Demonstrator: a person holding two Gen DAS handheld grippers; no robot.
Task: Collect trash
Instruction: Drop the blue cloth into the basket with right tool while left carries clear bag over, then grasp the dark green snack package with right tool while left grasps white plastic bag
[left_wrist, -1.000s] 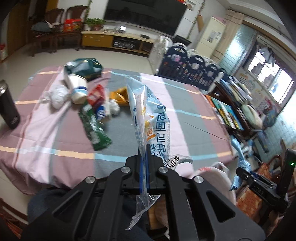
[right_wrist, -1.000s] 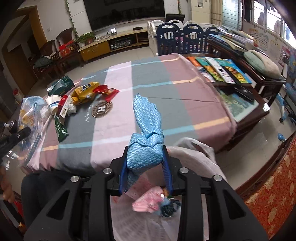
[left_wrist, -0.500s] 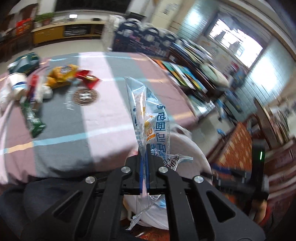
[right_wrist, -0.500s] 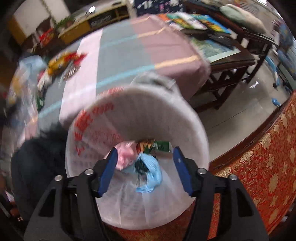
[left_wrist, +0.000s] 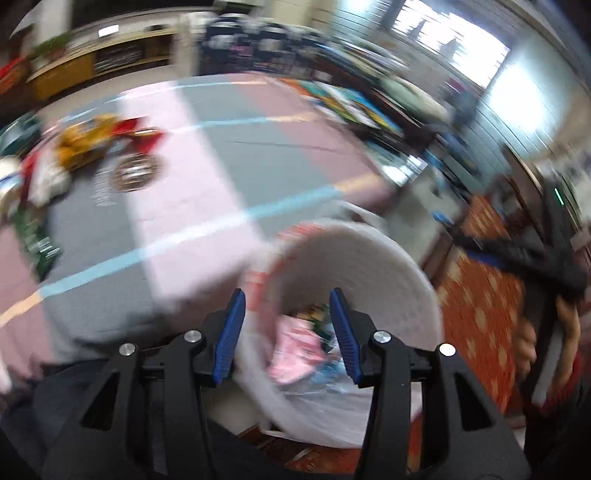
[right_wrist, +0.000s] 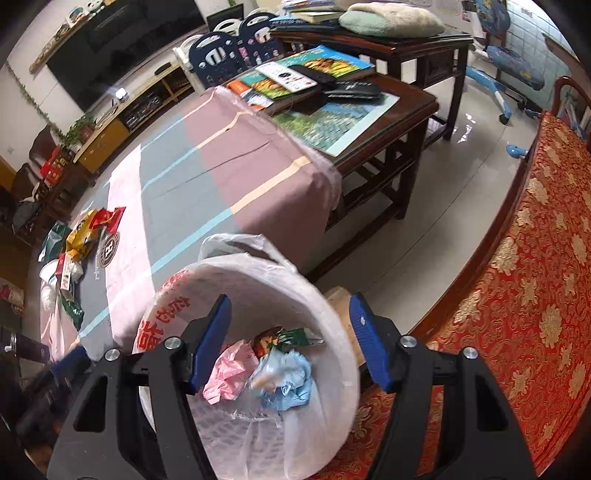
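Observation:
A round bin with a white liner (right_wrist: 258, 267) stands beside the cloth-covered table (right_wrist: 192, 192). Inside lie a pink wrapper (right_wrist: 229, 369), a crumpled blue bag (right_wrist: 295, 380), a clear bag (right_wrist: 264, 382) and a green and red wrapper (right_wrist: 284, 338). My right gripper (right_wrist: 290, 343) hangs open above the bin with nothing between its pads. My left gripper (left_wrist: 288, 336) is over the bin's rim (left_wrist: 369, 251), its jaws are opening, and nothing is between them. That view is blurred. More trash lies on the table: a yellow snack bag (right_wrist: 83, 232), a red wrapper (right_wrist: 110, 218), a green packet (right_wrist: 74, 312).
A low wooden table with books (right_wrist: 332, 110) stands right of the cloth-covered one. A red and gold patterned seat (right_wrist: 517, 295) runs along the right. A dark flask (right_wrist: 22, 347) stands at the table's near left. A hand (left_wrist: 528, 332) holds the other gripper at the right.
The left gripper has let go of the clear bag, which now lies in the bin, and its jaws have parted. The blue bag left the right gripper earlier. Both views swung toward the bin.

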